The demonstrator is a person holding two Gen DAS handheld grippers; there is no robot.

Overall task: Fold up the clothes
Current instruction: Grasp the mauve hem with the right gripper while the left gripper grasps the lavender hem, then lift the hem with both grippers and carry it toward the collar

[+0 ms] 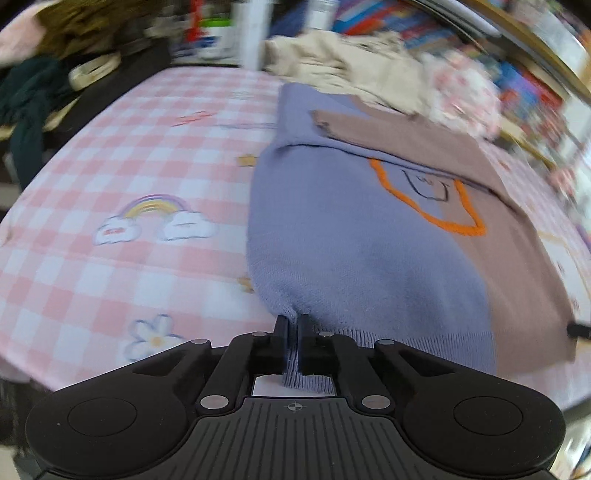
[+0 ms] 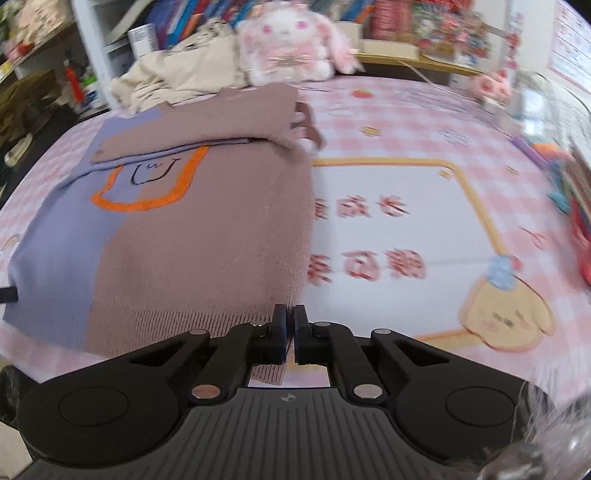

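Note:
A two-tone knit sweater (image 1: 351, 229), lavender on one half and brown on the other with an orange outline motif, lies flat on the pink checked sheet (image 1: 129, 155). Its brown sleeve (image 2: 207, 118) is folded across the chest. My left gripper (image 1: 294, 325) is shut on the lavender ribbed hem at the near corner. My right gripper (image 2: 289, 317) is shut on the sweater (image 2: 207, 229) at the brown hem corner on the opposite side. Each gripper's black tip shows at the edge of the other's view, the right gripper (image 1: 578, 328) and the left gripper (image 2: 7, 295).
A crumpled beige garment (image 2: 177, 74) and a pink-and-white plush bunny (image 2: 291, 44) sit beyond the sweater's collar. Shelves of books (image 2: 207, 18) stand behind. Dark green clothes (image 1: 26, 110) lie at the left. Bare sheet with cartoon prints (image 2: 424, 221) spreads to the right.

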